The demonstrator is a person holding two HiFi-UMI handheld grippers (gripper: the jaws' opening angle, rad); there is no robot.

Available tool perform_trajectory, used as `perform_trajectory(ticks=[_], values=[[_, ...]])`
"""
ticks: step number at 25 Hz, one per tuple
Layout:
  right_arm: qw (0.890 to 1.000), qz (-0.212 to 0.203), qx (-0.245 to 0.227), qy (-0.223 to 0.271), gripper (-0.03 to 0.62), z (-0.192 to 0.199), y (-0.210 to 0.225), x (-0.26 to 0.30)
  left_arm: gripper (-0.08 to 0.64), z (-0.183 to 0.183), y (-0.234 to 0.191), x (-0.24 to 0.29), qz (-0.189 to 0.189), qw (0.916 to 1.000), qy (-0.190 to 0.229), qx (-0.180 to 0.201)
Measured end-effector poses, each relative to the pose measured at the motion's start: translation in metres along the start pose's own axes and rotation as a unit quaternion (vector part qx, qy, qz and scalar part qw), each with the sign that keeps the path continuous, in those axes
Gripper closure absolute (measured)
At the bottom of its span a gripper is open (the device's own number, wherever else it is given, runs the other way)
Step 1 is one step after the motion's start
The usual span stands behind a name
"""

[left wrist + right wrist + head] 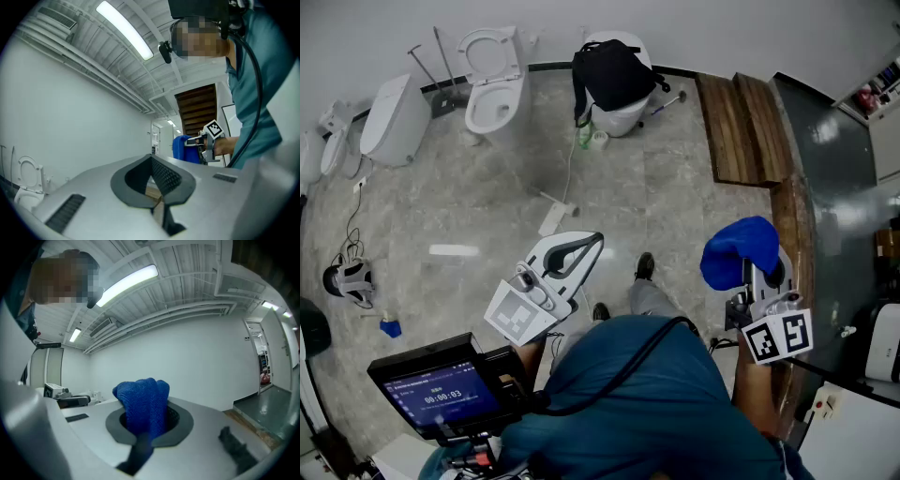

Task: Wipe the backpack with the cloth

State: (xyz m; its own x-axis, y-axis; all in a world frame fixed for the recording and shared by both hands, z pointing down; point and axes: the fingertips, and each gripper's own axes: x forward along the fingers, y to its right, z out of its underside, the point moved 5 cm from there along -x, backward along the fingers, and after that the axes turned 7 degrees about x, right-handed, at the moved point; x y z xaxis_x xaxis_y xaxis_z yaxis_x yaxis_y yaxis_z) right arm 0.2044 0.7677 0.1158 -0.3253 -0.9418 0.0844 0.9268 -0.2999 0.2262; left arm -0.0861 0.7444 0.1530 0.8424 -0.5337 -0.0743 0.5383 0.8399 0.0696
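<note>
A black backpack (pixel 612 73) lies on top of a white toilet (pixel 623 117) by the far wall, well away from both grippers. My right gripper (pixel 752 272) is held up at chest height, shut on a bunched blue cloth (pixel 739 251). The cloth (pixel 140 408) bulges up between the jaws of that gripper (pixel 147 423) in the right gripper view. My left gripper (pixel 596 238) is raised over the floor, its white jaws pointing toward the backpack. Its jaws (pixel 152 161) meet at the tips with nothing between them. The cloth (pixel 183 149) also shows in the left gripper view.
A second toilet (pixel 494 80) with its lid up stands left of the backpack, with more white fixtures (pixel 394 120) at the far left. Wooden planks (pixel 745 127) lie at the right. A headset (pixel 352 281) and a white strip (pixel 553 217) lie on the floor. A screen (pixel 436 382) sits near me.
</note>
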Motion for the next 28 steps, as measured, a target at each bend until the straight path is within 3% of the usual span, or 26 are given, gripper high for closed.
perform_trajectory(ticks=[7,12,15,21,28], values=[[1.0,0.001,0.003,0.013,0.578,0.009,0.023,0.019,0.557,0.01,-0.007,0.002,-0.012,0.9999,-0.006,0.01],[0.999,-0.034,0.023,0.016,0.578,-0.003,0.128,0.165,0.557,0.038,-0.1,0.126,-0.038,0.9988,-0.021,0.024],[0.998,-0.053,0.023,0.008,0.578,-0.008,0.17,0.226,0.557,0.046,-0.138,0.181,-0.055,0.9979,-0.023,0.026],[0.997,-0.08,0.011,0.003,0.578,-0.023,0.214,0.298,0.557,0.043,-0.176,0.241,-0.083,0.9962,-0.008,0.026],[0.994,-0.101,0.014,-0.022,0.578,-0.019,0.242,0.383,0.557,0.051,-0.234,0.285,-0.098,0.9948,-0.02,0.021]])
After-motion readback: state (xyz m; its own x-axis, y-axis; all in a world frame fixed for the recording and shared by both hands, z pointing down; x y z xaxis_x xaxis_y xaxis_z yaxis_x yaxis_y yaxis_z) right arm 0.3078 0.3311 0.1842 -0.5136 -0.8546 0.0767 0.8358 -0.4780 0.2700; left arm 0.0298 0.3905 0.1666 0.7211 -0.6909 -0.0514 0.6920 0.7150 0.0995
